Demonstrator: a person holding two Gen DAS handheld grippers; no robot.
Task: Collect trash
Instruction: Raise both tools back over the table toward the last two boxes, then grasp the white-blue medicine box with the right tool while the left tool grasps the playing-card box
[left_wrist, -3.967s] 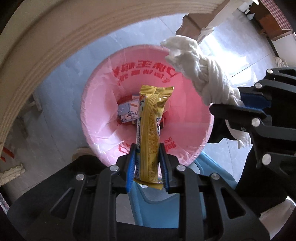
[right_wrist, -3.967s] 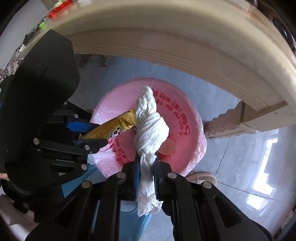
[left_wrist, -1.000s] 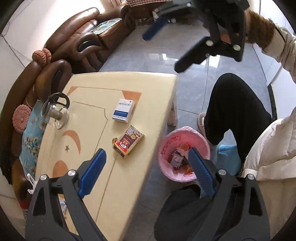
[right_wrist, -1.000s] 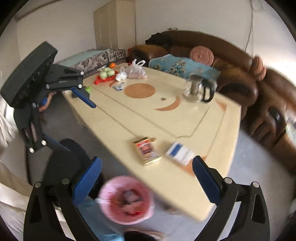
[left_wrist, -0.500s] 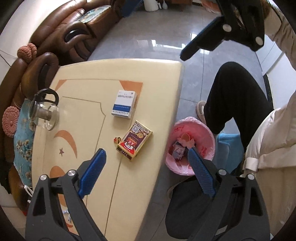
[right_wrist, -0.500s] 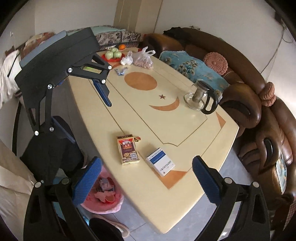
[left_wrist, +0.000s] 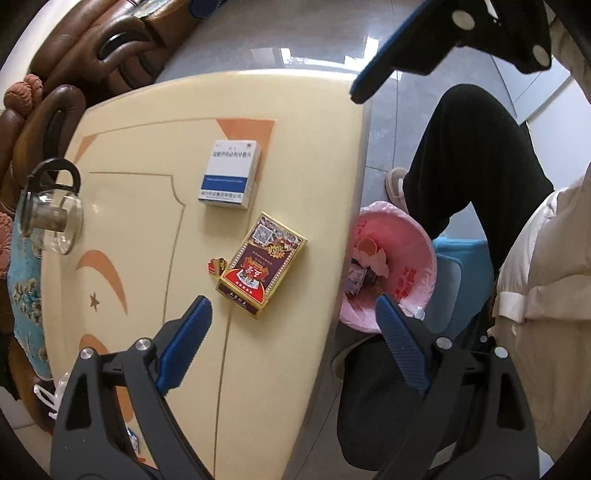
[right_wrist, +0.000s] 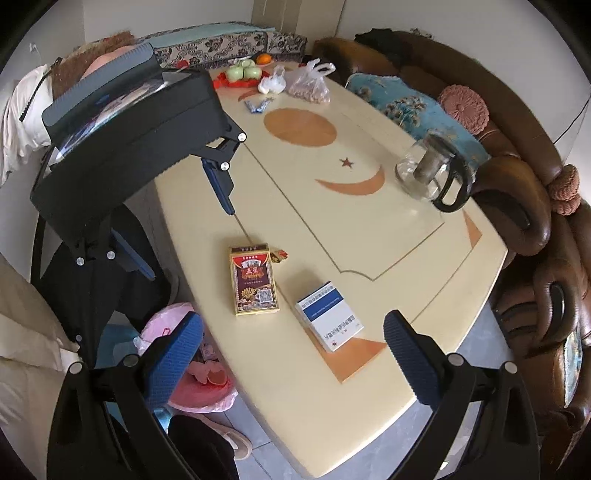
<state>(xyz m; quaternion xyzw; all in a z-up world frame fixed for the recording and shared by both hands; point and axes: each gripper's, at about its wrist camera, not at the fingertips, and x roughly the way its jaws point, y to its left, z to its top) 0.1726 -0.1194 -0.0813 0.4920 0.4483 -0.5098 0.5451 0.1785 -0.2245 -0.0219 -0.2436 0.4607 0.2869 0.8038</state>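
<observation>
**Now both hand-held grippers hang empty over the surface**

We hold the left hand-held gripper (left_wrist: 291, 325) wide, with nothing in it, above the red card box (left_wrist: 263, 264). Our right hand-held gripper (right_wrist: 293, 341) is equally wide and empty near the blue-and-white box (right_wrist: 329, 315). Both boxes lie on the cream surface (right_wrist: 369, 236), just beside each other. The pink-lined bin (left_wrist: 413, 258) sits on the floor at its edge.

A red and gold card box (left_wrist: 262, 264) lies flat at the frame's centre on the bench, a small red scrap (left_wrist: 217, 265) just left of it. A white and blue box (left_wrist: 230, 175) lies flat above. The pink-lined bin (left_wrist: 413, 258), centre right, holds wrappers.
</observation>
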